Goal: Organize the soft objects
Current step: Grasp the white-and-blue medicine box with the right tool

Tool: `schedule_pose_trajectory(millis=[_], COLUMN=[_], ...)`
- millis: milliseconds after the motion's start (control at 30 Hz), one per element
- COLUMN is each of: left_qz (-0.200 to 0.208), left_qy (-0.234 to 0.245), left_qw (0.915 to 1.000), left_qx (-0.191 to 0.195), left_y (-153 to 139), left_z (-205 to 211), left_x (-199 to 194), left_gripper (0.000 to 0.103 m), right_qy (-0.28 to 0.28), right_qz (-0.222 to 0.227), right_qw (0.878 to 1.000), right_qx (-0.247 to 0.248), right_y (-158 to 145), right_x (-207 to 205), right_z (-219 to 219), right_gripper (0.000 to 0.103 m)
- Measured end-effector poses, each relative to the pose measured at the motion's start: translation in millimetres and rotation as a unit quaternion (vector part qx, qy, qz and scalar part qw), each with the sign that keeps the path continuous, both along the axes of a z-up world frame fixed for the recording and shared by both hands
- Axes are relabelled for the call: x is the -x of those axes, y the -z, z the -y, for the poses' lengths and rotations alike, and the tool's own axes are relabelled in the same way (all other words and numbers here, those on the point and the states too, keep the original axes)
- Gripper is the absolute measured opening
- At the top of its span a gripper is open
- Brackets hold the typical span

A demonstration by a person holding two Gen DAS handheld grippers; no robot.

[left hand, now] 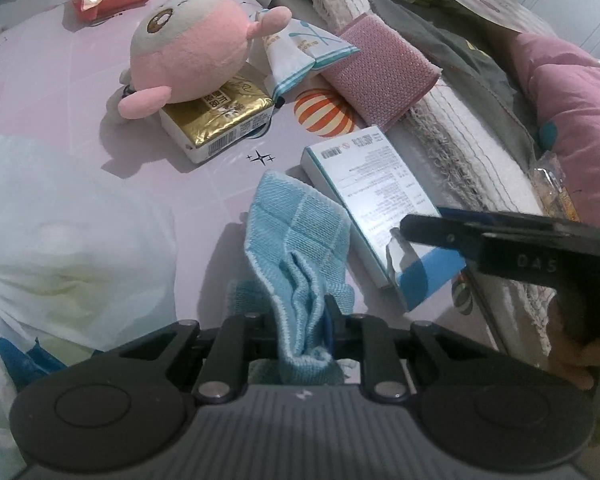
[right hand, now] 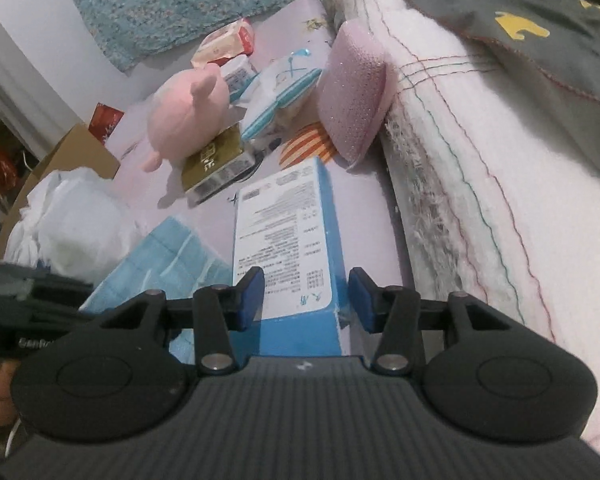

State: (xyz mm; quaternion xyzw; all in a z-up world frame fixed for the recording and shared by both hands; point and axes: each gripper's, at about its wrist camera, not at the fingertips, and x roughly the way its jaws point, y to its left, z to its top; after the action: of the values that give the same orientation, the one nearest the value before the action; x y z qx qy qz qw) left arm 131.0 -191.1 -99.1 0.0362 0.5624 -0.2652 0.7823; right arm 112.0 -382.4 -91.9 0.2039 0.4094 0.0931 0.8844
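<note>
Blue knitted cloth (left hand: 300,240) — judged light, limp and non-slip; it will drape and sag from any single grip point, so a hold on a bunched edge or corner suits it best. Pale blue weave with a faint check and lighter trim, crumpled at the near end. Location: on the pink printed sheet (left hand: 80,80), just beside the blue-and-white carton (left hand: 376,200). Left gripper (left hand: 304,320) — closed on the cloth's gathered end. Right gripper (right hand: 306,296) — jaws apart, straddling the carton's near end, gripping nothing. Carton judged stiff, light.
</note>
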Motion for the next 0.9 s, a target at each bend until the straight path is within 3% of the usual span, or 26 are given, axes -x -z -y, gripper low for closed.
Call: schedule_pose_trajectory(millis=[67, 200, 333, 400, 500, 600, 800, 900], left_qz=[0.0, 0.0, -0.002, -0.002, -0.001, -0.002, -0.003, -0.003], left_qy=[-0.001, -0.006, -0.009, -0.009, -0.008, -0.009, -0.01, -0.011], left_qw=[1.0, 1.0, 1.0, 1.0, 1.0, 1.0, 0.9999, 0.9999], left_qx=[0.0, 0.0, 0.0, -0.001, -0.001, -0.001, -0.001, -0.001], left_y=[0.3, 0.7, 1.1, 1.0, 1.3, 1.6, 1.8, 1.8], left_z=[0.3, -0.5, -1.2, -0.9, -0.1, 0.6, 0.2, 0.5], left_x=[-0.1, 0.3, 0.0, -0.1, -0.7, -0.8, -0.8, -0.7], left_gripper=[0.02, 0.02, 0.02, 0.02, 0.02, 0.02, 0.021, 0.021], right_qy=[0.0, -0.006, -0.033, -0.034, -0.027, -0.021, -0.014, -0.015], right_qz=[0.021, 0.042, 0.019, 0.026, 0.015, 0.004, 0.012, 0.029], right_qw=[0.999, 0.997, 0.996, 0.996, 0.998, 0.999, 0.999, 0.998], right_qx=[0.025, 0.057, 0.084, 0.083, 0.06, 0.04, 0.031, 0.059], right_y=[-7.0, -15.6, -1.2, 1.7, -1.2, 0.1, -3.8, -11.2], right_x=[1.4, -16.3, -39.4, -36.2, -22.9, -3.6, 15.5, 5.6], right_z=[-2.8, -11.0, -29.8, -30.2, -21.4, -15.3, -15.8, -21.0], right_gripper=[0.051, 0.071, 0.077, 0.073, 0.058, 0.054, 0.055, 0.066])
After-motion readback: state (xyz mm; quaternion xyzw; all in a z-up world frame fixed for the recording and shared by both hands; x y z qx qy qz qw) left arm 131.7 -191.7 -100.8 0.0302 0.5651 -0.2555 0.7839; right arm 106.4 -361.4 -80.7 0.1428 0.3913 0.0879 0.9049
